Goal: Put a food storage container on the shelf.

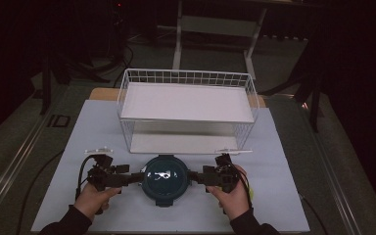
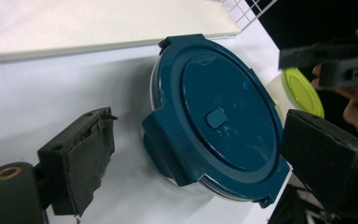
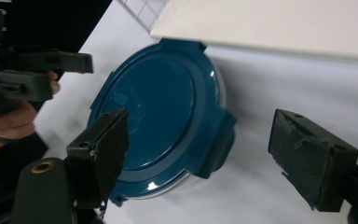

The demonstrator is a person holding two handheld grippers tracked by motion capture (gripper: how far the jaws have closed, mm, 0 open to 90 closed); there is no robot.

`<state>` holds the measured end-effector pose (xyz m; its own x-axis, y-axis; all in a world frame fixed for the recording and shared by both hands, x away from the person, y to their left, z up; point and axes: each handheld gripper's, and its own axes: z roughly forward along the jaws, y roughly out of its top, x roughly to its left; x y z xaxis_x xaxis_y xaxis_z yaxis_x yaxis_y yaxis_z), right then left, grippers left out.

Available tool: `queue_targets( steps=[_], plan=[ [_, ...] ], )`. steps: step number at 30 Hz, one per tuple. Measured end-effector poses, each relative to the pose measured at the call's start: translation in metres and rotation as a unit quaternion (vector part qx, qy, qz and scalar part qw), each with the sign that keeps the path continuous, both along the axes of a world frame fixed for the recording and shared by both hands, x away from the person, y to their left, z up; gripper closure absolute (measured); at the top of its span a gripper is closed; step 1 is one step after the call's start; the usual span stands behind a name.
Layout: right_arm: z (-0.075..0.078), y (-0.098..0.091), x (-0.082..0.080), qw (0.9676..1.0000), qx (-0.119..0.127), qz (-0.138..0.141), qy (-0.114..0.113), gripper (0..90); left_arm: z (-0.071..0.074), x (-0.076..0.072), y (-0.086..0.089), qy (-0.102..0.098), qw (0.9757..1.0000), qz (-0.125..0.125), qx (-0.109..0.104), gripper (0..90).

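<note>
Round teal container [image 1: 165,179] sits near the front of the white table [image 1: 284,166], lid on, glare on top; left gripper [image 1: 136,178] comes at it from the left, right gripper [image 1: 195,177] from the right, both tips right at its rim, can't tell if they're actually touching; a hand on each; just behind it is a white wire rack [image 1: 186,111], two shelves; dark room behind.

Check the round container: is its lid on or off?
On. The blue lid covers the container, its side clips folded down over the rim. Whether they are fully latched, cannot tell.
</note>
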<state>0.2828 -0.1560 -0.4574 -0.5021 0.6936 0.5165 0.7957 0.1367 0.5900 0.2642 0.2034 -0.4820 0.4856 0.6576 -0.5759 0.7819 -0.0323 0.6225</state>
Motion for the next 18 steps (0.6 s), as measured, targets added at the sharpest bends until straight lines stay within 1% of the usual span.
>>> queue_targets(
  steps=[1,2,3,4,5,6,7,8,9,10,11,12,14,15,16,17,18],
  plan=[
    [-0.002,0.001,0.002,0.9999,0.004,-0.001,0.012,20.5,-0.002,0.001,0.000,0.008,1.0000,0.002,-0.002,11.2],
    [-0.002,0.001,0.002,0.9999,0.004,-0.001,0.012,20.5,-0.002,0.001,0.000,0.008,1.0000,0.002,-0.002,12.5],
    [-0.006,0.001,0.006,0.9995,0.007,-0.002,0.030,21.3,-0.005,0.003,0.001,0.026,0.9996,0.006,-0.010,13.9],
    [-0.006,0.001,0.006,0.9995,0.007,-0.002,0.030,21.3,-0.005,0.003,0.001,0.026,0.9996,0.006,-0.010,14.1],
    [-0.008,0.001,0.008,0.9990,0.012,-0.004,0.043,21.3,-0.005,0.003,0.001,0.026,0.9996,0.006,-0.010,14.1],
    [-0.013,0.001,0.011,0.9979,0.019,-0.005,0.062,22.8,-0.010,0.006,0.001,0.052,0.9984,0.012,-0.017,16.4],
    [-0.014,0.001,0.012,0.9975,0.022,-0.005,0.067,23.4,-0.012,0.007,0.002,0.061,0.9979,0.014,-0.019,18.0],
    [-0.015,0.001,0.013,0.9967,0.024,-0.007,0.077,24.3,-0.012,0.007,0.002,0.061,0.9979,0.014,-0.019,19.7],
    [-0.017,0.001,0.015,0.9959,0.025,-0.008,0.086,25.0,-0.016,0.009,0.003,0.078,0.9964,0.016,-0.029,21.0],
    [-0.018,0.001,0.016,0.9953,0.026,-0.008,0.092,25.3,-0.018,0.010,0.003,0.084,0.9957,0.019,-0.033,23.5],
    [-0.019,0.002,0.017,0.9944,0.026,-0.010,0.102,26.5,-0.018,0.010,0.003,0.084,0.9957,0.019,-0.033,25.5],
    [-0.021,0.001,0.018,0.9929,0.031,-0.012,0.114,28.4,-0.021,0.011,0.004,0.096,0.9944,0.019,-0.040,26.8],
    [-0.023,0.001,0.020,0.9914,0.034,-0.014,0.126,29.7,-0.023,0.012,0.004,0.106,0.9934,0.018,-0.040,31.3],
    [-0.024,0.001,0.020,0.9912,0.034,-0.016,0.127,30.1,-0.024,0.013,0.004,0.111,0.9927,0.016,-0.043,32.9],
    [-0.026,0.001,0.021,0.9903,0.039,-0.016,0.132,30.6,-0.025,0.013,0.003,0.117,0.9920,0.014,-0.046,34.9],
    [-0.028,0.001,0.022,0.9897,0.038,-0.017,0.137,31.7,-0.027,0.013,0.003,0.122,0.9913,0.014,-0.047,36.7],
    [-0.029,0.001,0.023,0.9895,0.037,-0.019,0.138,34.2,-0.028,0.014,0.003,0.128,0.9902,0.015,-0.055,38.6]
  ],
)
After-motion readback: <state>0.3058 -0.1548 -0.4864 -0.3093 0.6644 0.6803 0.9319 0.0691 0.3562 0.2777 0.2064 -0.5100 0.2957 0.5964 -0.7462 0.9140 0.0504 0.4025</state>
